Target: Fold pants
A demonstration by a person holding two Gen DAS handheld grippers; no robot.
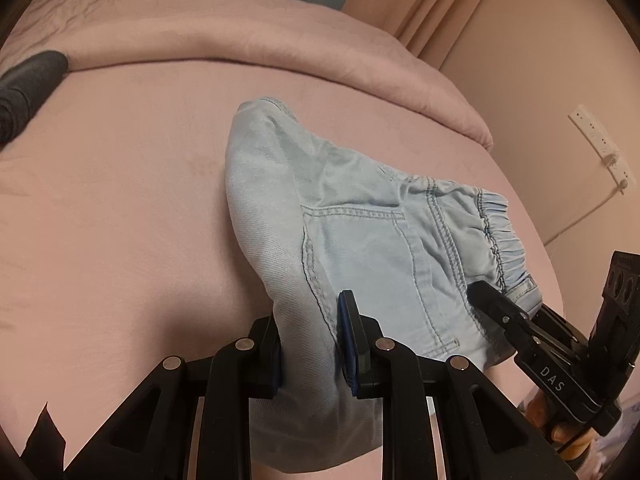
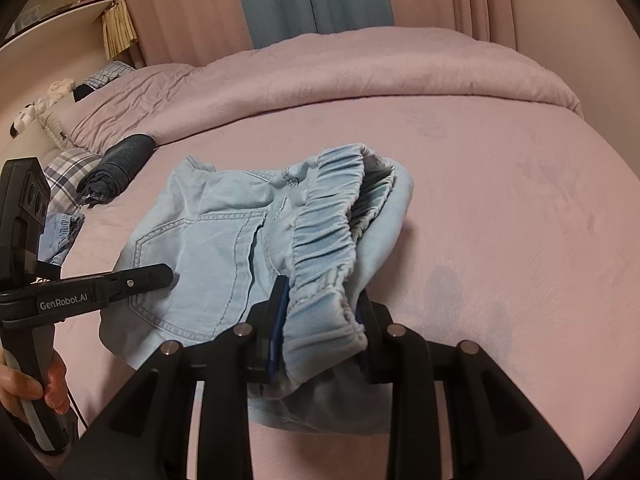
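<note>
On the bed (image 2: 500, 184): pants (image 2: 208, 240), waist near, far end resting, so they hang flat for folding.
Right gripper (image 2: 320, 320): jaws clamp the waistband (image 2: 324, 240).
Left gripper (image 1: 308, 340): jaws pinch the seat fabric.

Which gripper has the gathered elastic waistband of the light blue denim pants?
The right gripper; it pinches the waistband. The left gripper clamps plain fabric by the seam.

"DAS" is printed in white on the right gripper (image 1: 484, 300); "GenRobot.AI" stands in white on the left gripper (image 2: 160, 274).
</note>
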